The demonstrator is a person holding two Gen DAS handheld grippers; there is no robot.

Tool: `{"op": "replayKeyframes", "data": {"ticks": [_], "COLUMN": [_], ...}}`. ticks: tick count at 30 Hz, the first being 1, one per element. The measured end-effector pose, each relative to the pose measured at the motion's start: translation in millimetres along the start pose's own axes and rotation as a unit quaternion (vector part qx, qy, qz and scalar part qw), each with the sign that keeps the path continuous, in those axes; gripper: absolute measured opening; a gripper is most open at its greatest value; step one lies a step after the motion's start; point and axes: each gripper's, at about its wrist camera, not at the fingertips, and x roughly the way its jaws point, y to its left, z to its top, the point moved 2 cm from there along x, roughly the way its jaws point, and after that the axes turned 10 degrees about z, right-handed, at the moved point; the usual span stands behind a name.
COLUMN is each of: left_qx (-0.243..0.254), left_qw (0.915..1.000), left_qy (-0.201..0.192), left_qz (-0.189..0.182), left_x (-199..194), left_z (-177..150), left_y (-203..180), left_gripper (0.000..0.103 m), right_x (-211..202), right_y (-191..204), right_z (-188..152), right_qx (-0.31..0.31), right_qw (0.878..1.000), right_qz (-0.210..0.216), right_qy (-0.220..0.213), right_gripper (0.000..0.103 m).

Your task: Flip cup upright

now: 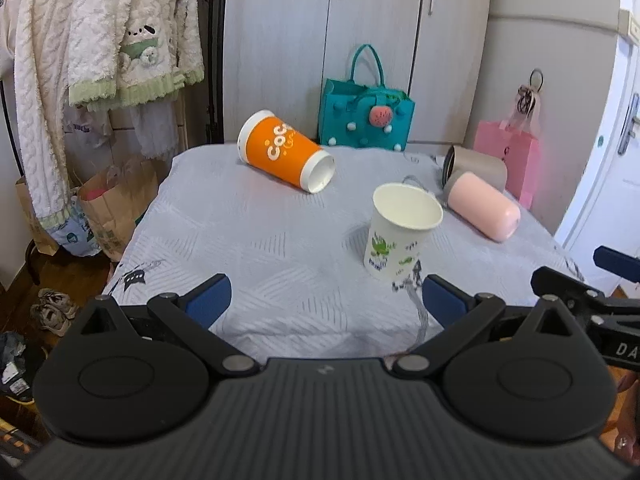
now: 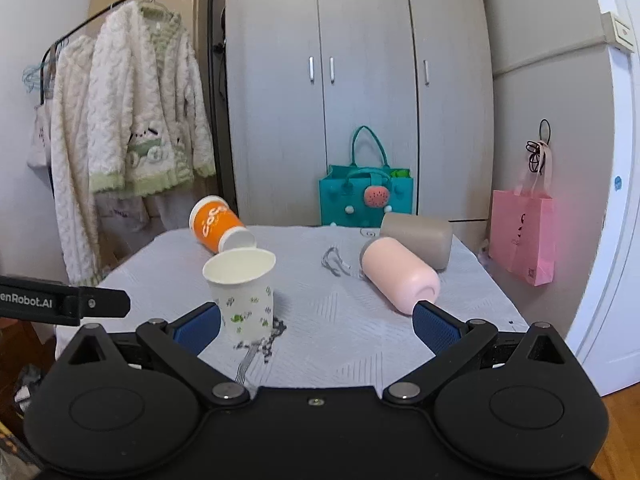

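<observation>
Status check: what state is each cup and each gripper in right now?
white paper cup: upright, mouth up
orange cup: on its side
pink cup: on its side
beige cup: on its side
left gripper: open, empty
right gripper: open, empty

The counter (image 1: 248, 240) wears a grey patterned cloth. A white paper cup (image 1: 400, 232) stands upright at centre. An orange cup (image 1: 284, 152) lies at 11 o'clock, a pink tumbler (image 1: 484, 210) and a beige tumbler (image 1: 480, 166) at 2.

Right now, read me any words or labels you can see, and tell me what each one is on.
"Coc", cut off: orange cup.
"enRobot.AI", cut off: left tongs, seen from the right wrist.
"DA", cut off: right tongs, seen from the left wrist.
Print on the white paper cup and pink bag: too small.
</observation>
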Motion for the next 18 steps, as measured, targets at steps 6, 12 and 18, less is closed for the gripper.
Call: {"op": "replayKeyframes", "data": {"ticks": [6,12,18], "left_qx": [0.023,0.022,0.018], "left_qw": [0.9995,0.9993,0.9995], "left_qy": [0.012,0.001,0.0], "left_qz": [0.021,0.03,0.025], "left_x": [-5,-10,-12], "left_z": [-4,-4,-3], "left_y": [-6,-6,-2], "left_gripper": [0.103,0.103,0.103], "right_x": [-3,-2,-6], "right_y": [4,6,7], "right_z": [-2,-3,1], "right_qx": [0.004,0.015,0.022], "right_qw": [1.0,0.998,0.998], "right_qz": [-0.024,-0.052,-0.048], "right_qy": [0.016,0.037,0.042], "right_gripper": [0.103,0.103,0.103]}}
